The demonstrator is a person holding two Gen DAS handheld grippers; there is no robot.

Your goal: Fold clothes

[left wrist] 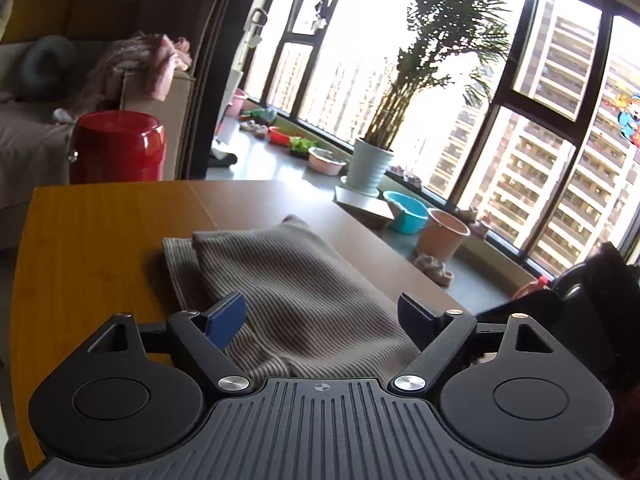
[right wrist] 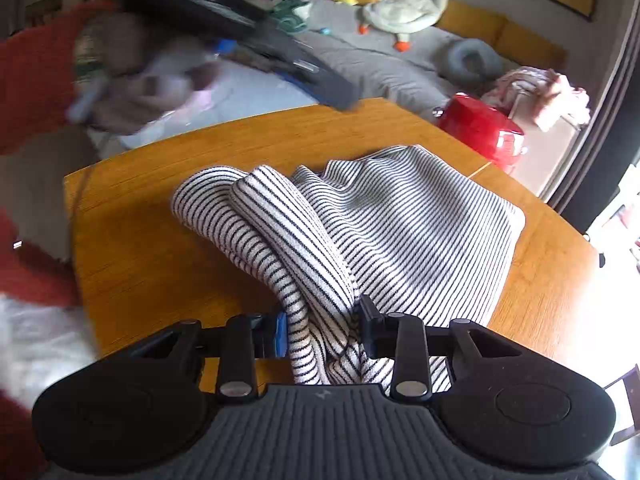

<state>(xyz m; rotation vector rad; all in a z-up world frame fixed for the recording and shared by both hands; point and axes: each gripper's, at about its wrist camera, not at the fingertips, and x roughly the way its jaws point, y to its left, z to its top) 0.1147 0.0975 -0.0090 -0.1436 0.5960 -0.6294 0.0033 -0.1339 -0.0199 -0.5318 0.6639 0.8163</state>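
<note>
1. The left gripper (left wrist: 322, 316) fills the lower part of the view; its jaws stand apart with nothing pressed between its blue pads (left wrist: 226, 320).
2. A striped garment (left wrist: 292, 296), folded over itself, lies on the wooden table (left wrist: 92, 248) between and beyond the jaws, towards 12 o'clock.
3. At 10 o'clock, past the table's far edge, stands a red cylindrical bin (left wrist: 118, 148), beside a sofa arm draped with pink cloth (left wrist: 156, 64).
4. At 1 o'clock a potted palm (left wrist: 404, 92) rises from a pale ribbed pot (left wrist: 368, 168) before the large windows (left wrist: 532, 120).
5. At 2 o'clock a turquoise basin (left wrist: 408, 212) sits just beside a pink bucket (left wrist: 442, 236) on the floor.
</note>
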